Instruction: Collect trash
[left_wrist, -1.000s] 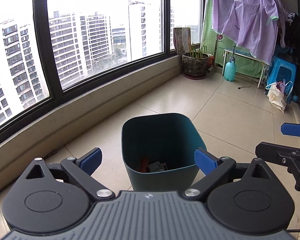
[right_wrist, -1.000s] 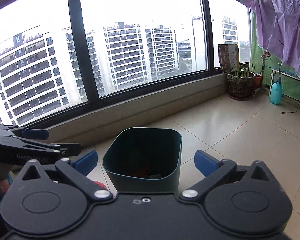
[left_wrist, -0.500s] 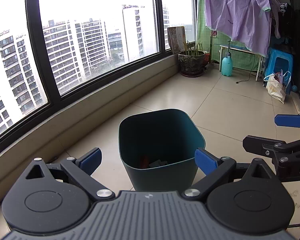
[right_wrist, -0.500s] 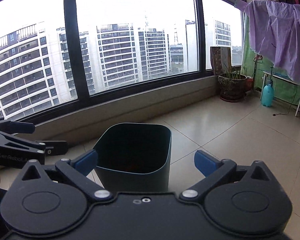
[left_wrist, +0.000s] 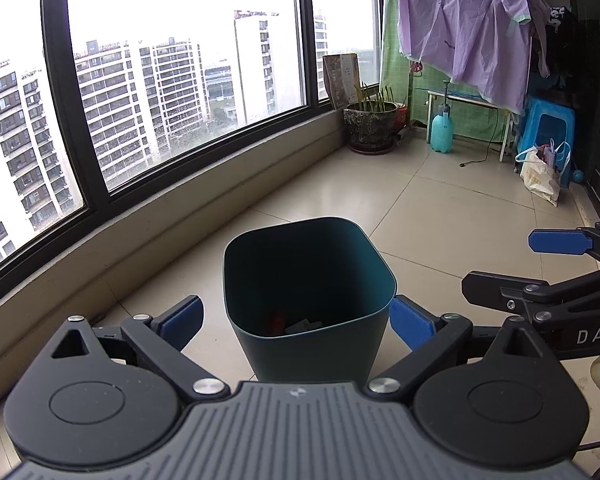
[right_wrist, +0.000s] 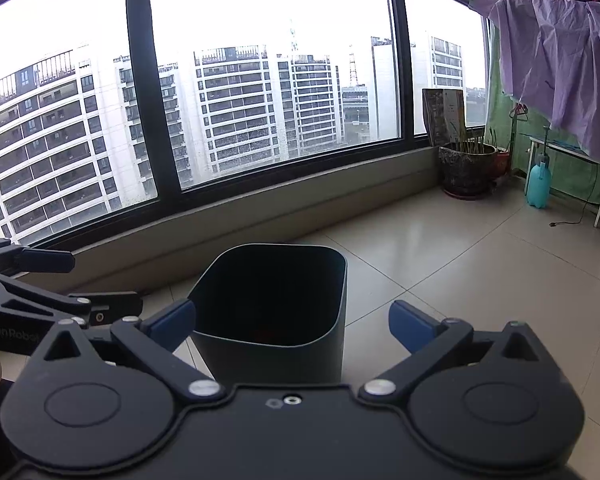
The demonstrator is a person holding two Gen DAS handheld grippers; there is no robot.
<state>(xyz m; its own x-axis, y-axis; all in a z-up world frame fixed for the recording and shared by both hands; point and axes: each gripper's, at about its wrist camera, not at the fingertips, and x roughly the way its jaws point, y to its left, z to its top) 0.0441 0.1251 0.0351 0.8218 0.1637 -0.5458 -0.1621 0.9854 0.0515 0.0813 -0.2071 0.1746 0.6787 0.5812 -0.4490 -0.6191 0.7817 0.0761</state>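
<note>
A tiled balcony floor (left_wrist: 440, 200) runs along a curved window wall. The left gripper (left_wrist: 296, 322) has its jaws spread wide, holding nothing; just ahead between them stands the green bin (left_wrist: 308, 344), upright, mouth facing up, with a red scrap (left_wrist: 277, 319) and a pale piece (left_wrist: 304, 326) at its bottom. The right gripper (right_wrist: 292, 322), jaws likewise apart, faces the same bin (right_wrist: 276, 356). Farther off stands a plant pot (left_wrist: 370, 128).
</note>
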